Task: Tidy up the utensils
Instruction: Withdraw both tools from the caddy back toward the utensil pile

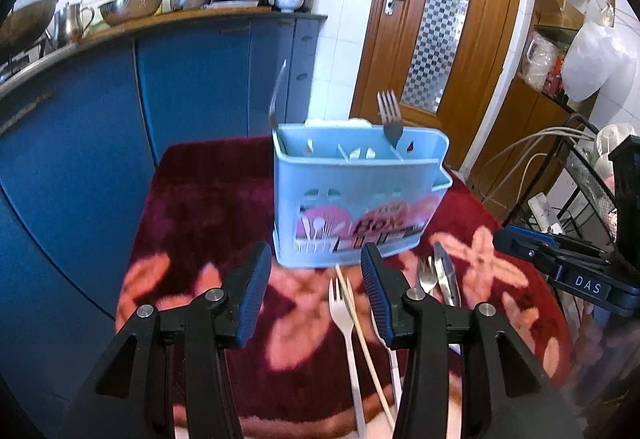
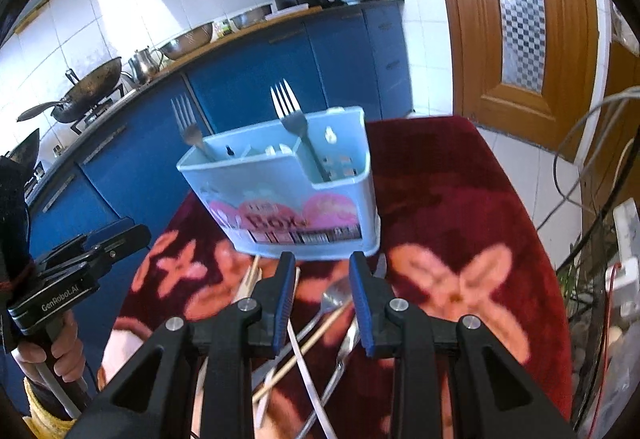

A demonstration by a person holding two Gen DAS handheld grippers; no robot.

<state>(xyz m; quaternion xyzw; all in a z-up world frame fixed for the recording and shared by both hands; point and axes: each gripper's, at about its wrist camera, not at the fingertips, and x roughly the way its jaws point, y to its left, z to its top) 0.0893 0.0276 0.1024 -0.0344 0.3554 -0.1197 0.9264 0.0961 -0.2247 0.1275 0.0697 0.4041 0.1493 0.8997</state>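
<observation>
- The cutlery box [image 1: 352, 199], pale blue plastic with a pink label on its front, stands upright on the desk [image 1: 208, 199], which is covered by a dark red cloth with pink flowers.
- Two metal forks stand in the box, prongs up: one fork [image 2: 289, 111] in the right-end compartment, the other fork [image 2: 187, 123] at the left end; the left wrist view sees that left one edge-on.
- Loose utensils lie on the cloth just in front of the box: a white plastic fork [image 1: 343, 313], a wooden chopstick [image 1: 362, 335] crossing beside it, a small metal fork [image 1: 426, 275] and a metal piece [image 1: 445, 273] next to it, too blurred to name.
- In the right wrist view a spoon [image 2: 334, 297] and other long handles lie crossed in the same pile.
- The left hand-held gripper [image 1: 316, 293] hovers above the white fork and chopstick, jaws apart, grasping nothing.
- The right hand-held gripper [image 2: 322, 299] hangs over the pile with a narrower gap, pads clear of the utensils below, also released.
- A hand [image 2: 60, 343] holds the left tool's grip.
- Blue cabinets [image 1: 192, 79] and a wooden door [image 1: 436, 23] stand behind.
</observation>
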